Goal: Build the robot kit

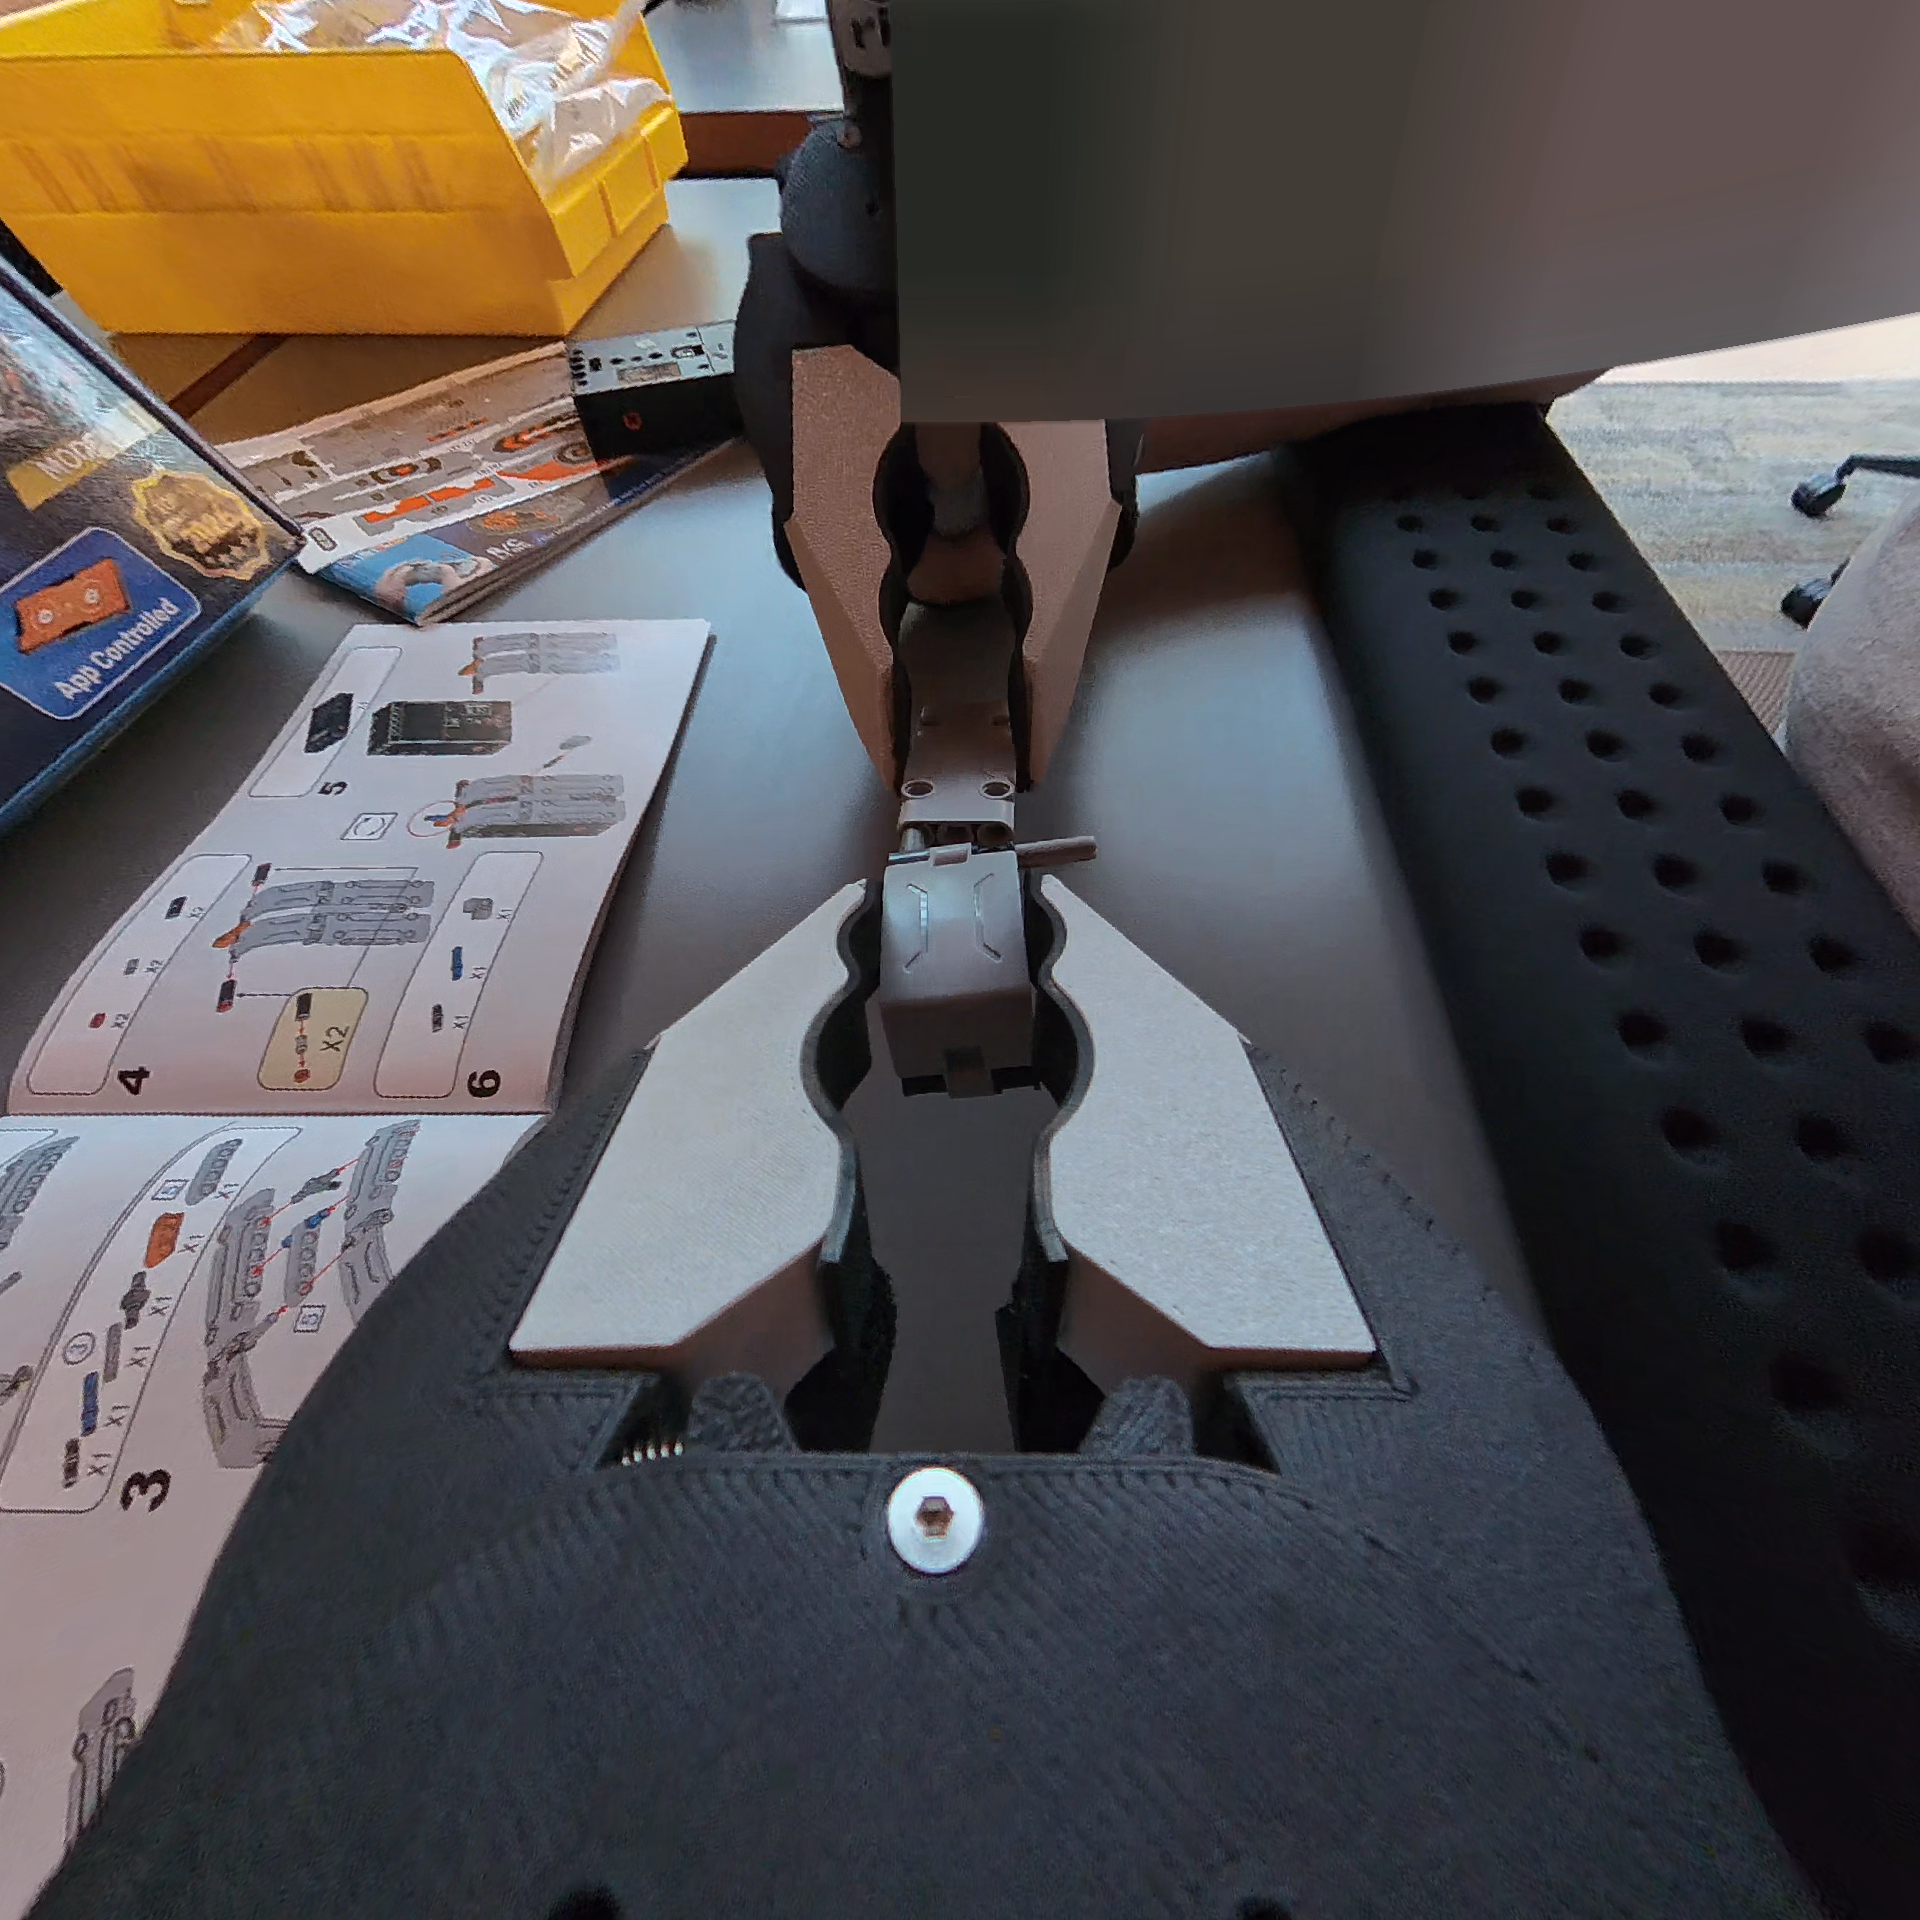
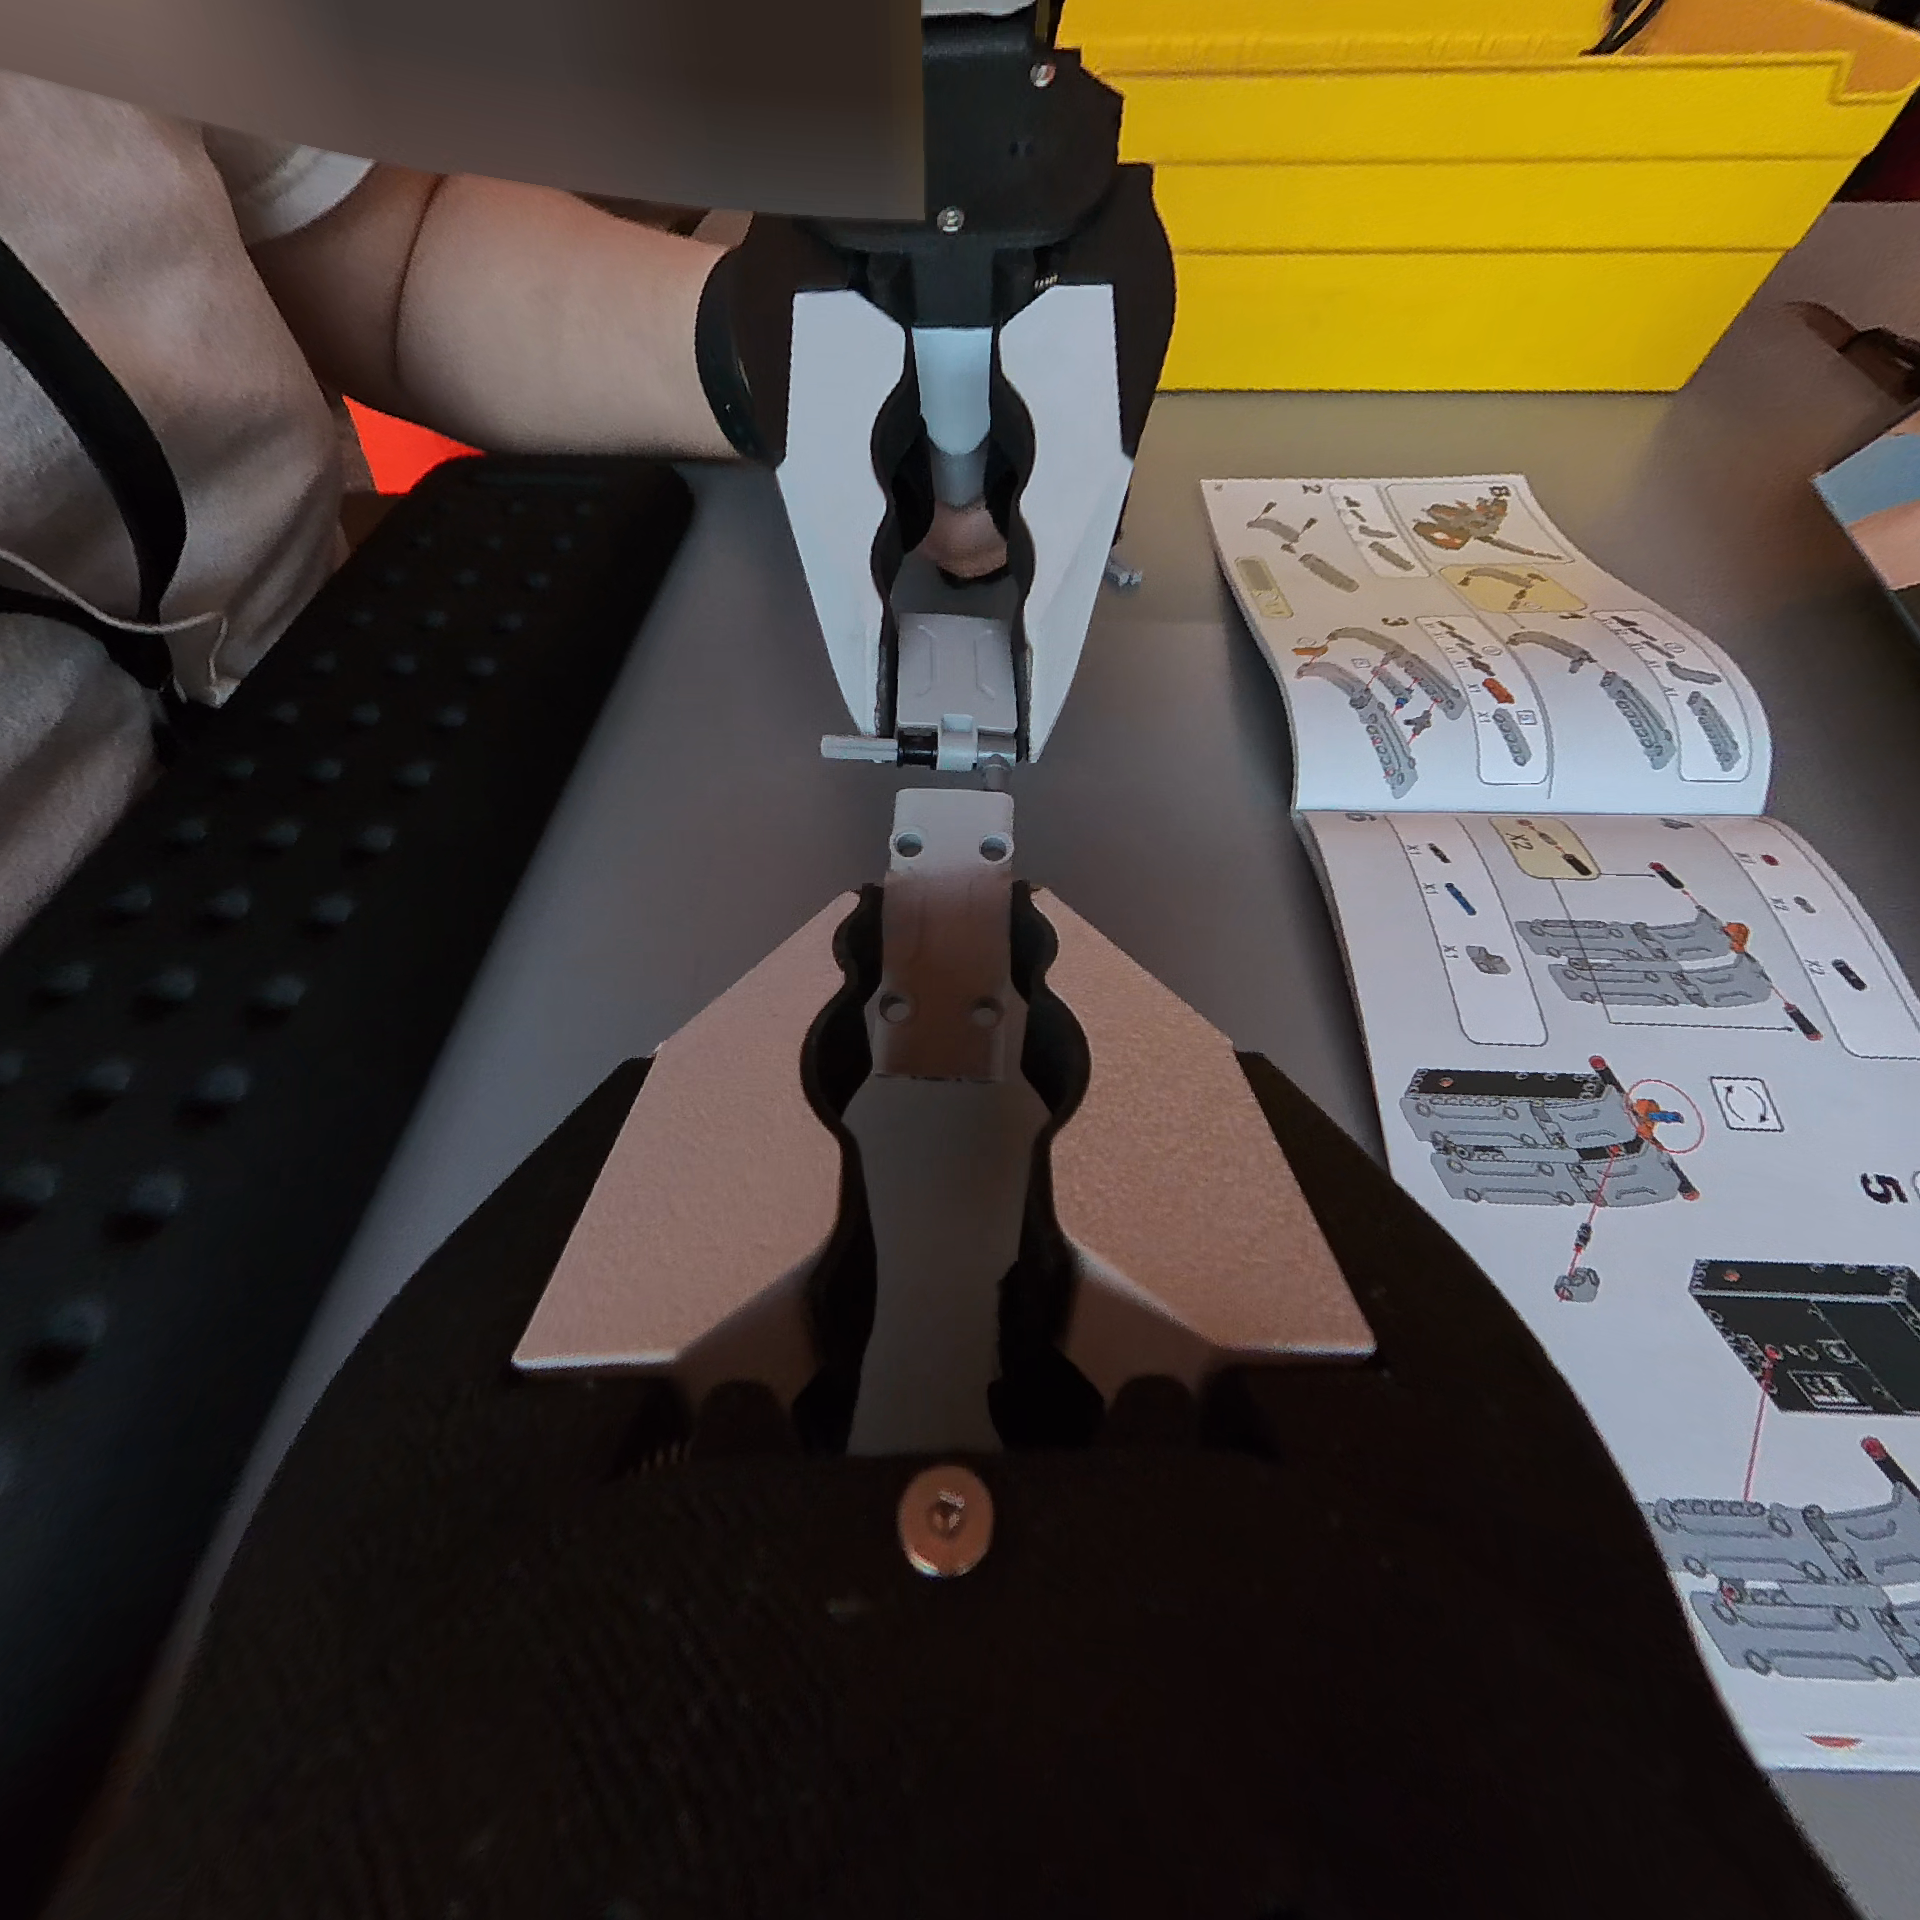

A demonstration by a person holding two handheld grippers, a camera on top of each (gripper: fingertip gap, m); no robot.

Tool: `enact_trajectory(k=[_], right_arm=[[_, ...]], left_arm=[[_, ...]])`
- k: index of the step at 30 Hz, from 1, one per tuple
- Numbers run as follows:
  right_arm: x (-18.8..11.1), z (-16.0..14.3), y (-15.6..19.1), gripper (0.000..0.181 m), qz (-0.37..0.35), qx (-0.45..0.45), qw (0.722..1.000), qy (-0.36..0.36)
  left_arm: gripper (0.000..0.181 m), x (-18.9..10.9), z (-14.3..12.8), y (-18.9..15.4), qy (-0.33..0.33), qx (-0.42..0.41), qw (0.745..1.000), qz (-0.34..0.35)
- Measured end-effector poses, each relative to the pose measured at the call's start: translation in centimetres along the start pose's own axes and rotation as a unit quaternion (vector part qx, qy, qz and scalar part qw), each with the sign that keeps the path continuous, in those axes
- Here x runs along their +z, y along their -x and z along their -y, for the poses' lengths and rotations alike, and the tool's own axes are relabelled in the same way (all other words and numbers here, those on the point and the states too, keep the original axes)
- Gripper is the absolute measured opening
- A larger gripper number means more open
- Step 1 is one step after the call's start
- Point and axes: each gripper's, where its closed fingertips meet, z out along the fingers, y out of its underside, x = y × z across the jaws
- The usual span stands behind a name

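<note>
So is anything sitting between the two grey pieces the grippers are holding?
Nothing visible. The grey block in the left gripper and the flat grey piece in the right gripper face each other end to end.

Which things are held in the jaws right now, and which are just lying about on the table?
Held:
- left gripper: grey block with cross pin
- right gripper: flat grey panel

Lying about:
- open instruction booklet
- folded leaflet
- yellow bin
- black box unit
- blue carton
- black perforated mat
</note>
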Motion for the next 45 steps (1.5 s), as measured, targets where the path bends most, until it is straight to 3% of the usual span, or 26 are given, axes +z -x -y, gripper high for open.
enact_trajectory(k=[11, 17, 27, 45], right_arm=[[-0.3, 1.5, 0.0, 0.023, 0.017, 0.037, 0.998, -0.056], [0.4, 0.9, 0.2, 0.023, 0.015, 0.026, 0.999, -0.026], [2.0, -1.7, 1.2, 0.023, 0.018, -0.011, 0.997, 0.079], [2.3, -2.0, 1.0, 0.021, -0.006, -0.035, 0.995, 0.092]], left_arm=[[0.026, -0.3, -0.1, -0.1, 0.004, -0.019, 1.0, -0.015], [0.025, -0.6, -0.6, -0.3, 0.039, -0.017, 0.999, -0.02], [0.025, -0.5, -4.0, -1.1, 0.171, 0.063, 0.983, -0.011], [0.025, -0.1, -4.8, -1.0, 0.17, 0.075, 0.983, -0.009]])
